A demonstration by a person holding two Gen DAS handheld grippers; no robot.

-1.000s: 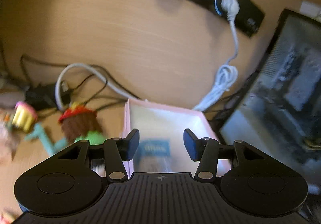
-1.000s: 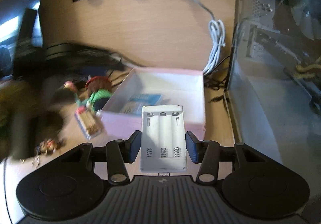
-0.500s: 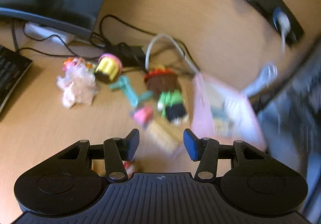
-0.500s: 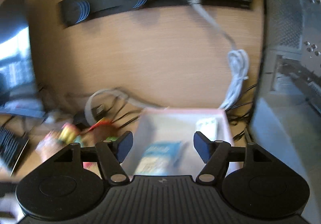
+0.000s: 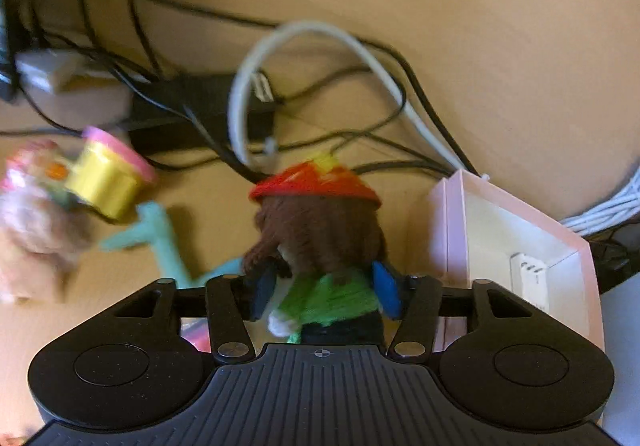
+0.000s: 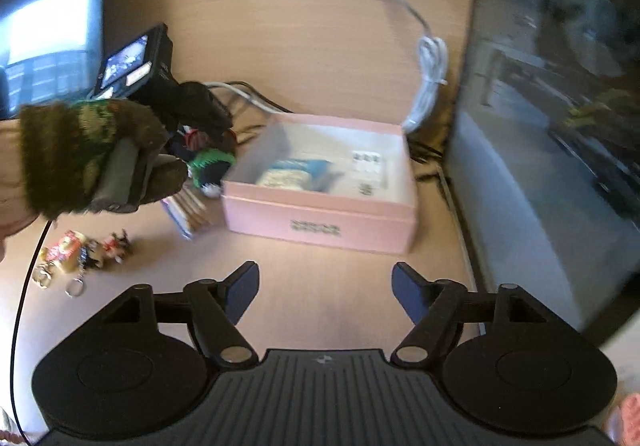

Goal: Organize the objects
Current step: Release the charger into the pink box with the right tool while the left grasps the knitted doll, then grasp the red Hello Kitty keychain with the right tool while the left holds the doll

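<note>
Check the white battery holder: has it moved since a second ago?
Yes. It left the right gripper, whose jaws have just been opening, and now lies inside the pink box, the battery holder at its right end.

Left gripper (image 5: 324, 292) tilted steeply down, jaws just opened wider, blue pads flanking a knitted doll (image 5: 320, 246) without clearly pressing it. Right gripper (image 6: 324, 292) angled down more gently, jaws just spread wide, holding nothing. From the right wrist camera, gloved left hand (image 6: 88, 158) at ten o'clock, fingers wrapped round the left gripper's handle.
</note>
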